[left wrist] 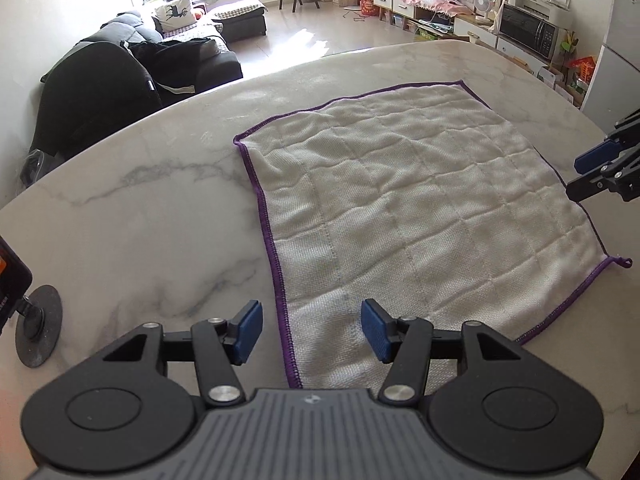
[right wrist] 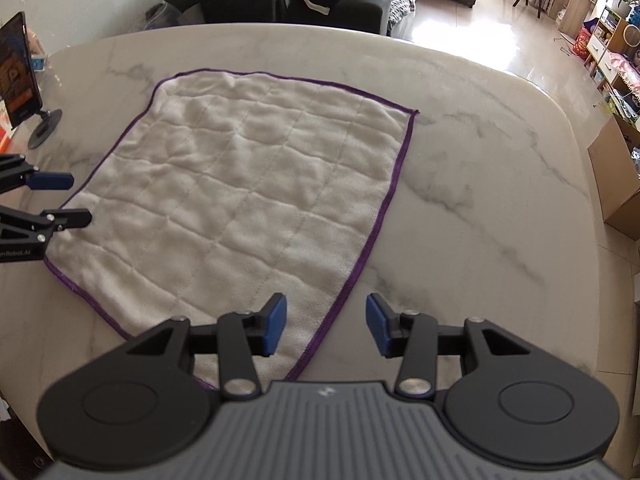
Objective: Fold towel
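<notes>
Towel (left wrist: 420, 208) lying flat on table (left wrist: 140, 200), long axis running away from person; left gripper (left wrist: 312, 330) and right gripper (right wrist: 326, 324) both hovering spread wide, empty, each straddling own near corner.

Both tools look alike: the left gripper (left wrist: 312, 330) and the right gripper (right wrist: 327, 326) each have a grey ribbed housing with a small pale emblem, flanked by two round matte-black discs. Black linkage arms pinned with silver screws carry flat blue finger pads (left wrist: 249, 332). The left gripper's side bears partly legible white lettering.
</notes>
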The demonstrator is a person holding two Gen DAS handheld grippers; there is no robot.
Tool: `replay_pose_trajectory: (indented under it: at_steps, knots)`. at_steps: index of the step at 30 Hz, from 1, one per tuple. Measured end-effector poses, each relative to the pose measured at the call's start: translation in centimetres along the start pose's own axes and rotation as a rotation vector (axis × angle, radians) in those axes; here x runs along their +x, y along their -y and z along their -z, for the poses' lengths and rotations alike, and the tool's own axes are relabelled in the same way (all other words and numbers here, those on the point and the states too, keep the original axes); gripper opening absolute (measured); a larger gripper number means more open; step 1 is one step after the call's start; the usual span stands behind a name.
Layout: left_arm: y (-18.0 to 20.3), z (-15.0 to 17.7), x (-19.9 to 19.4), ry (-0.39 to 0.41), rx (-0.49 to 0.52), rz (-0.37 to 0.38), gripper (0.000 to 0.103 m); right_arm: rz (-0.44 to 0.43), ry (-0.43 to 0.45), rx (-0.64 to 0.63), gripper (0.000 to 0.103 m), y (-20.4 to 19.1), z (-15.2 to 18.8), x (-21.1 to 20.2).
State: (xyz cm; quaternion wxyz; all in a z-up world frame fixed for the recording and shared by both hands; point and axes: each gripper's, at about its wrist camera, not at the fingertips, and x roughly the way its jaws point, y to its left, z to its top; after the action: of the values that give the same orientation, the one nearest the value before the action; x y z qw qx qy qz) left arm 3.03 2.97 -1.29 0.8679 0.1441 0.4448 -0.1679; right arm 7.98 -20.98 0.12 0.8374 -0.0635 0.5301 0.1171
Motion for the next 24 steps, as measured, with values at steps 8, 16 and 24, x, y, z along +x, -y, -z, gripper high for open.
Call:
replay_pose_trajectory:
  at_steps: [8,16,24]
  knots:
    - [0.2,2.4,-1.8,-0.005,-0.017,0.040,0.051,-0.037,-0.035,-0.037,0.045,-1.3,2.6,-0.9]
    - [0.3,3.5,-2.8,0.008,-0.037,0.074,0.032,-0.068,-0.067,-0.069,0.038,-2.4,5.0,-1.7]
    - [1.3,4.2,-3.6,0.011,-0.008,0.073,0.030,-0.055,-0.072,-0.068,0.005,-1.7,5.4,-1.9]
